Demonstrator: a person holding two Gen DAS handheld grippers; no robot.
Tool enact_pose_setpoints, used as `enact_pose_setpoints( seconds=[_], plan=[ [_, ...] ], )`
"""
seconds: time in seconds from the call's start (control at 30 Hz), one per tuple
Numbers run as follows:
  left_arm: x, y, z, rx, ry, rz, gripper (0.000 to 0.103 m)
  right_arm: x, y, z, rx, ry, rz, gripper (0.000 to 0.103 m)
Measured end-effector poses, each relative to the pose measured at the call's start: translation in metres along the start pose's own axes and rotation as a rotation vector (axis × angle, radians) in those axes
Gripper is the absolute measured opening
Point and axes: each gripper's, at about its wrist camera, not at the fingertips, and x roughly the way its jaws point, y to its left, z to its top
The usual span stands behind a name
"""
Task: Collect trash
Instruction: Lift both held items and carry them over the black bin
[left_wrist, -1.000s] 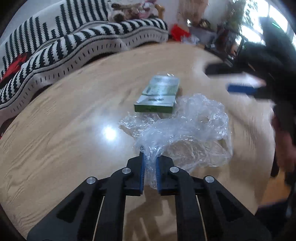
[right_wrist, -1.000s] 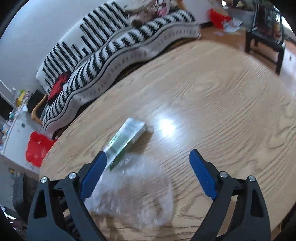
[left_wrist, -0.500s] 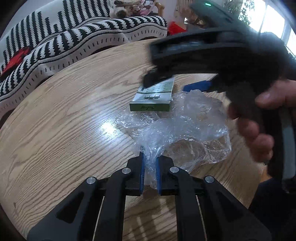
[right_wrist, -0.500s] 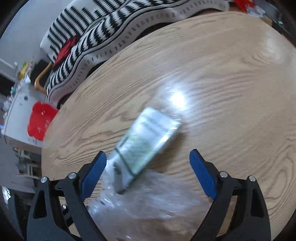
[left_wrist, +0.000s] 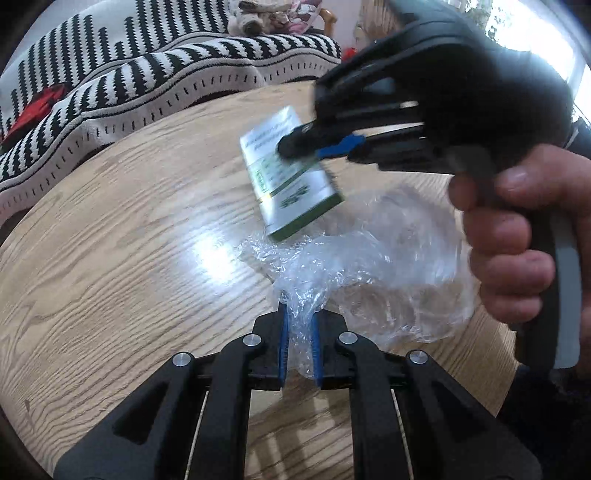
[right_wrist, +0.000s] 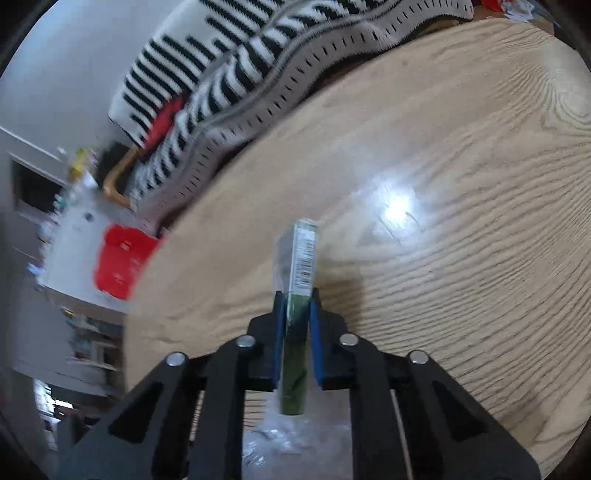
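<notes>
My left gripper (left_wrist: 298, 334) is shut on the edge of a clear crumpled plastic bag (left_wrist: 373, 273) that lies on the round wooden table (left_wrist: 110, 258). My right gripper (right_wrist: 296, 325) is shut on a flat green and silver box (right_wrist: 301, 273), held edge-on above the table. In the left wrist view the right gripper (left_wrist: 314, 146) holds the box (left_wrist: 291, 177) tilted and lifted just behind the bag. A bit of the bag (right_wrist: 295, 443) shows under the right gripper.
A sofa with a black and white striped blanket (left_wrist: 147, 74) runs along the far side of the table. A red container (right_wrist: 122, 258) sits on the floor beyond the table's left edge (right_wrist: 159, 266). The person's hand (left_wrist: 517, 240) grips the right handle.
My right gripper came down over the box, closed on it and lifted it off the table, tilting it. My left gripper stayed shut on the bag.
</notes>
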Motion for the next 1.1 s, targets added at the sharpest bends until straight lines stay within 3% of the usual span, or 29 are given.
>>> enact_pose_setpoints(
  seconds=[0.2, 0.37, 0.6, 0.87, 1.1],
  plan=[
    [-0.014, -0.004, 0.010, -0.020, -0.051, 0.010, 0.009, -0.053, 0.004, 0.005, -0.023, -0.111, 0.016, 0.012],
    [-0.021, -0.020, 0.022, -0.003, -0.083, 0.030, 0.009, -0.115, -0.025, 0.011, 0.005, -0.214, -0.021, 0.012],
    [-0.024, -0.075, 0.046, 0.065, -0.129, -0.010, 0.009, -0.239, -0.109, -0.002, 0.062, -0.380, -0.227, 0.012],
    [-0.004, -0.194, 0.075, 0.189, -0.148, -0.146, 0.009, -0.369, -0.225, -0.069, 0.215, -0.498, -0.421, 0.012],
    [0.024, -0.333, 0.073, 0.328, -0.111, -0.315, 0.009, -0.469, -0.328, -0.155, 0.392, -0.568, -0.637, 0.012]
  ],
)
